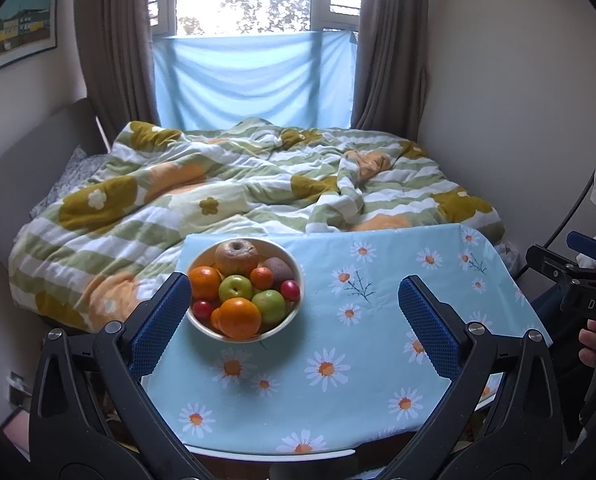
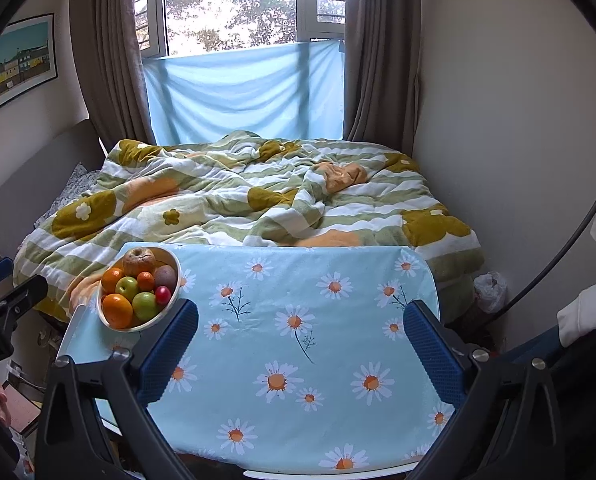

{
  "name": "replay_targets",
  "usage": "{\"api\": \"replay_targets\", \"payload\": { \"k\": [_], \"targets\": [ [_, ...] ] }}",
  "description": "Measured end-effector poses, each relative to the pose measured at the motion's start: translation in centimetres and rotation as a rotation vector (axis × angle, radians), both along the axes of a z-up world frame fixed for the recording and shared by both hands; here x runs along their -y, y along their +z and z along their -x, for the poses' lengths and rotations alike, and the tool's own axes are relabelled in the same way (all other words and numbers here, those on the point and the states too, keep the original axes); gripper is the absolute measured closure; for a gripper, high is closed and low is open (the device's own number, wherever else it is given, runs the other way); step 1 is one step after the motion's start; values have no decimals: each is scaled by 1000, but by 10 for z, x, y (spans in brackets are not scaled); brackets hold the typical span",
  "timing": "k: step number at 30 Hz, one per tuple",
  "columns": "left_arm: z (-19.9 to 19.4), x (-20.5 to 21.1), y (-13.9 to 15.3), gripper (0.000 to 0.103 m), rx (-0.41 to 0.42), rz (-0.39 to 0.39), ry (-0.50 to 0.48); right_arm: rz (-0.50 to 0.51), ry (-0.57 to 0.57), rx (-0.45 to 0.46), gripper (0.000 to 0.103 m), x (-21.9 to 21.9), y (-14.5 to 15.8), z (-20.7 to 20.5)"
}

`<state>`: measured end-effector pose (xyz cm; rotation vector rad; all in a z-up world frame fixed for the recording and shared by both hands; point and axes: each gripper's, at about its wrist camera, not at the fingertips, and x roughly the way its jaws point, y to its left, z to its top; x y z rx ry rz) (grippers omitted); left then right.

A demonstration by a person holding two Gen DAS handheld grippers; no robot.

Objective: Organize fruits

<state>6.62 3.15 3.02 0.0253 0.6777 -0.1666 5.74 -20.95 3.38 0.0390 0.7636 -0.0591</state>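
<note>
Fruits [image 1: 240,288] fill bowl [image 1: 294,258]; both tools spread wide

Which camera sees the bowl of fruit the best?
The left wrist view. There the bowl of fruit sits near the middle, big and close, so you can tell oranges from green apples. In the right wrist view the same bowl is smaller, off to the left, and the tool's finger covers its near edge.

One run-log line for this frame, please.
stage: not started | left gripper: open, empty | right gripper: open, empty | fruit: all in bowl | bowl: table's far left, on daisy cloth
</note>
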Motion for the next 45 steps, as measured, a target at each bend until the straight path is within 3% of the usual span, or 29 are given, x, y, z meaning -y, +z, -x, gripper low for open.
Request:
{"api": "replay_targets", "payload": {
  "k": [31,45],
  "targets": [
    [3,12,-1,0,4,12,6,7,-12,6,1,12,0,5],
    [7,9,-2,0,37,-24,37,10,-12,5,1,12,-1,6]
  ]
}}
